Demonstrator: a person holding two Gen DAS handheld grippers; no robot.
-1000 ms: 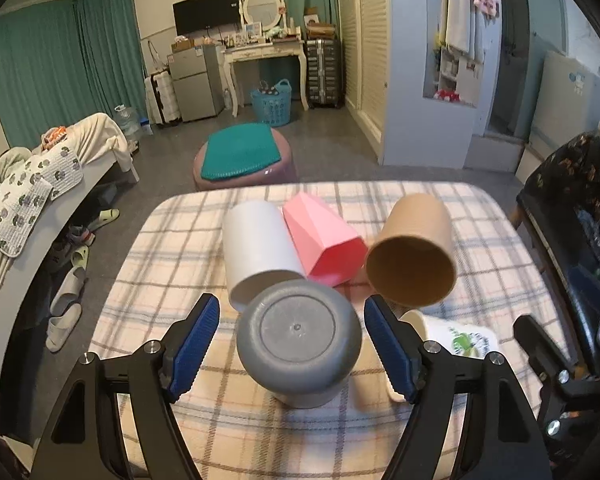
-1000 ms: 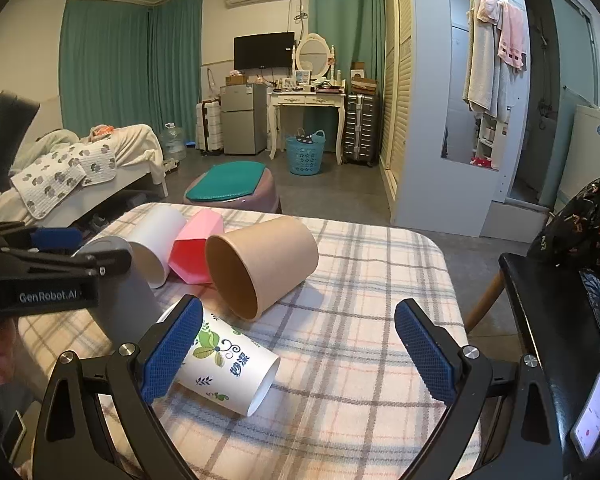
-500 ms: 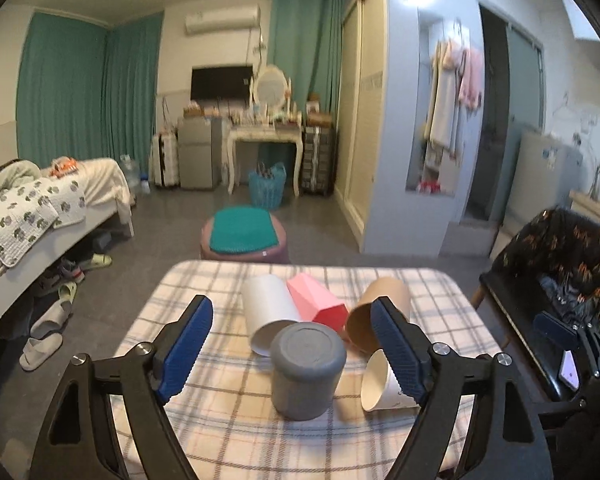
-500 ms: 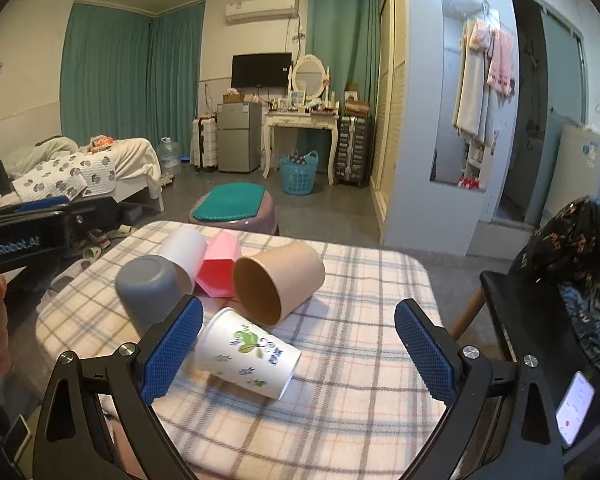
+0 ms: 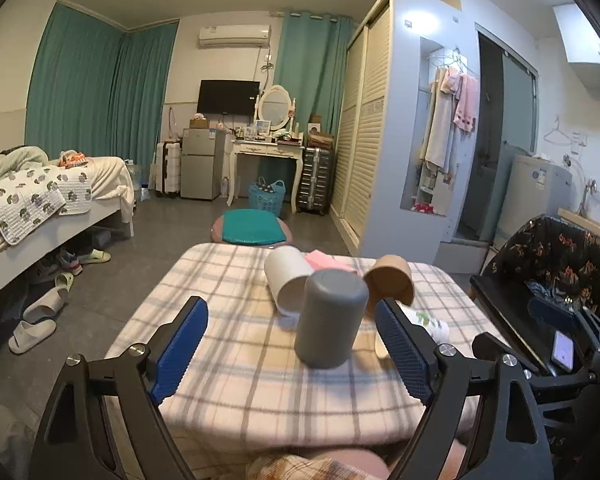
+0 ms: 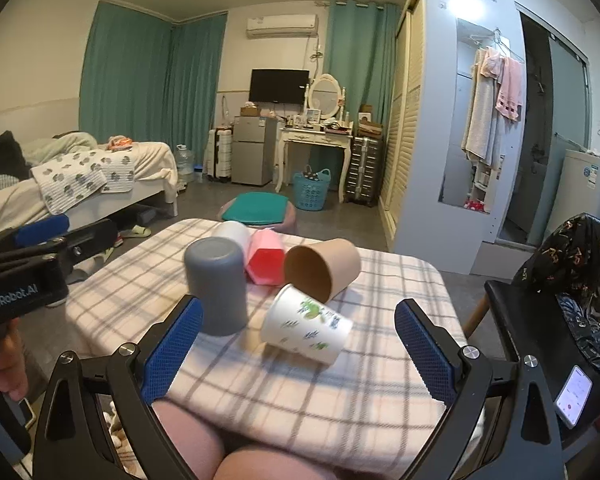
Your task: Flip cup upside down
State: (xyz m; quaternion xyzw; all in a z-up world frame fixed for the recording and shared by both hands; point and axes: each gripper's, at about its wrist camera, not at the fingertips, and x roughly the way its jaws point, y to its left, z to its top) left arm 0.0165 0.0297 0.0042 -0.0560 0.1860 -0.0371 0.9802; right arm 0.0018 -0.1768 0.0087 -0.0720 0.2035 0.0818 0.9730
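Observation:
A grey cup [image 5: 331, 318] stands upside down on the plaid-covered table [image 5: 236, 384]; it also shows in the right wrist view [image 6: 217, 285]. Behind it lie a white cup [image 5: 287, 284], a pink cup [image 6: 265, 261] and a brown paper cup [image 6: 322, 268] on their sides. A white floral paper cup [image 6: 306, 328] lies on its side in front of the brown one. My left gripper [image 5: 294, 354] is open and empty, back from the grey cup. My right gripper [image 6: 300, 354] is open and empty, near the table's front edge.
A round stool with a green cushion [image 5: 250, 229] stands beyond the table. A bed [image 5: 40, 204] is at the left with slippers [image 5: 32, 332] on the floor. A black chair [image 6: 540, 320] with a phone [image 6: 576, 396] is at the right.
Both grippers have pulled back and up from the cups. The grey cup, earlier between the left fingers, now stands free farther ahead.

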